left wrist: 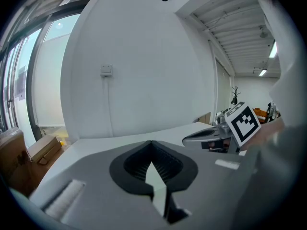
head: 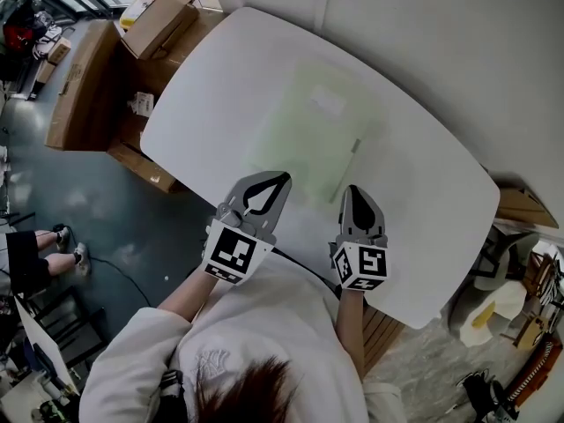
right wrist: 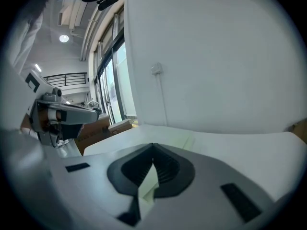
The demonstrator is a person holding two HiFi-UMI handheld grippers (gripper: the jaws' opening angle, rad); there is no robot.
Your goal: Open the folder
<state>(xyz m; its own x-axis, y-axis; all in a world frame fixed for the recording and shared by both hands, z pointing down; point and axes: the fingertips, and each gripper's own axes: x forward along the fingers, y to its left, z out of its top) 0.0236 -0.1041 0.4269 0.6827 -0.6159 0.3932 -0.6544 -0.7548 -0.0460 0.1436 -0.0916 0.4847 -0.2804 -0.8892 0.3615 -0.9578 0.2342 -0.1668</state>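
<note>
The folder [head: 310,129] lay flat in the middle of the table [head: 432,227]. Both grippers were at its near edge, the left gripper [head: 282,177] by the left corner and the right gripper [head: 352,189] by the right. Each had its fingers pinched together on nothing. Boxes [head: 97,86] stood far left.

Daylight from the windows [right wrist: 108,80] and ceiling lamps [right wrist: 64,39] lit the room evenly. The pale folder [head: 308,130] looked washed out on the bright white counter [head: 423,227]; both gripper views bowed toward dark, vignetted edges.
</note>
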